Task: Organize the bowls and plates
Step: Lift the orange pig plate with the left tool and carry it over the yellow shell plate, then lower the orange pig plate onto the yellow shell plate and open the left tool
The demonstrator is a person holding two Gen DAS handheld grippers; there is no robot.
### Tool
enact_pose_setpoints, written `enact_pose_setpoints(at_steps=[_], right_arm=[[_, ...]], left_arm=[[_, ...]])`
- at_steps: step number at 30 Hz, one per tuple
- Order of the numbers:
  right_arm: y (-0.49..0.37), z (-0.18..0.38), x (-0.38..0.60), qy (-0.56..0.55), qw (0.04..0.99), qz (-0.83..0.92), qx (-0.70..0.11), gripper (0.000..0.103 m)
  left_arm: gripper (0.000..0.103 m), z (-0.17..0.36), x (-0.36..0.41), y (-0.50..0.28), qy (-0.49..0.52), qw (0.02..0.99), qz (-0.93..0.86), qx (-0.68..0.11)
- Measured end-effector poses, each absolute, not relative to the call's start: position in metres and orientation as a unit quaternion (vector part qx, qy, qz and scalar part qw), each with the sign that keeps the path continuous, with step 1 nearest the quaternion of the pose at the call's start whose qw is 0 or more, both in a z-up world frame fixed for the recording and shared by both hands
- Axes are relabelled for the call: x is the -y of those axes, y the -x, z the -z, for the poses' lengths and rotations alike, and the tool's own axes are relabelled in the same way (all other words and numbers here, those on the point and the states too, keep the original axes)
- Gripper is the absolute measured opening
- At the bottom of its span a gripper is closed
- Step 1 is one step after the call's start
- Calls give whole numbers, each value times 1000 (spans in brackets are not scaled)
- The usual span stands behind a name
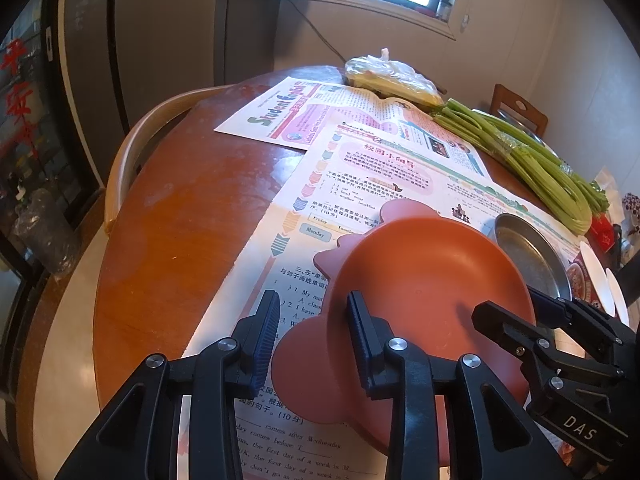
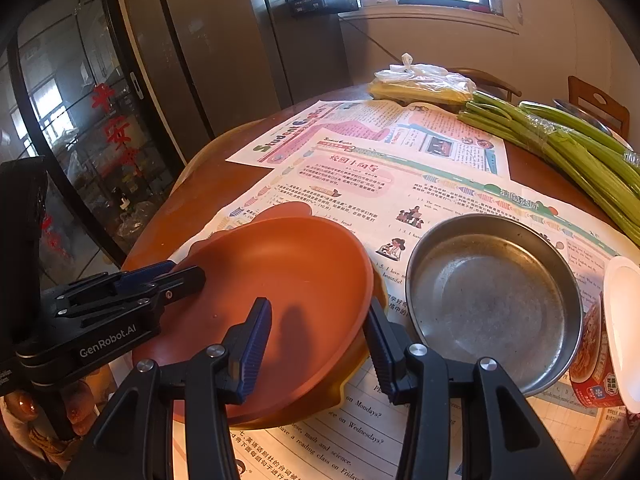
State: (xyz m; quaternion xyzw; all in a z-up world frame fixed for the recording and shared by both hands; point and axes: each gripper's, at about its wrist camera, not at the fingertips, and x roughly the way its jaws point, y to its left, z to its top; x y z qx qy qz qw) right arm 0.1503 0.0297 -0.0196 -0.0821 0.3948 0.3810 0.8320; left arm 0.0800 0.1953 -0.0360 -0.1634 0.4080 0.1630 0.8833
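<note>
An orange plastic plate [image 1: 432,280] with lobed handles lies on newspaper; it also shows in the right wrist view [image 2: 288,280]. My left gripper [image 1: 314,338] is open, its jaws either side of the plate's left rim, one finger inside, one outside. My right gripper [image 2: 316,348] is open, its jaws straddling the plate's right rim. The right gripper also shows in the left wrist view [image 1: 516,312]; the left gripper also shows in the right wrist view [image 2: 180,274]. A steel bowl [image 2: 492,300] sits right of the plate, also in the left wrist view [image 1: 532,256].
Newspapers [image 1: 360,160] cover the round wooden table [image 1: 180,220]. Green celery stalks [image 2: 580,152] and a plastic bag of vegetables [image 2: 420,84] lie at the back. A white-lidded noodle cup [image 2: 600,360] stands at the right edge. A chair back [image 1: 132,148] is at the left.
</note>
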Motion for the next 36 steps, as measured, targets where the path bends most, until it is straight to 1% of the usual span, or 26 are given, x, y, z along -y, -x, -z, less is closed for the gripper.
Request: enact_pose_setpoints(at_steps=[6, 11, 18, 36], right_arm=[[-144, 18, -34, 106, 841, -368, -382, 47], [-145, 17, -31, 101, 841, -368, -383, 47], [-144, 14, -26, 108, 848, -352, -380, 47], [-133, -5, -13, 85, 851, -361, -372, 47]], left_arm=[[36, 36, -197, -80, 163, 883, -163, -410], [38, 37, -196, -78, 161, 882, -168, -411], [38, 35, -195, -76, 160, 880, -164, -416], [38, 16, -196, -55, 167, 884, -171, -401]])
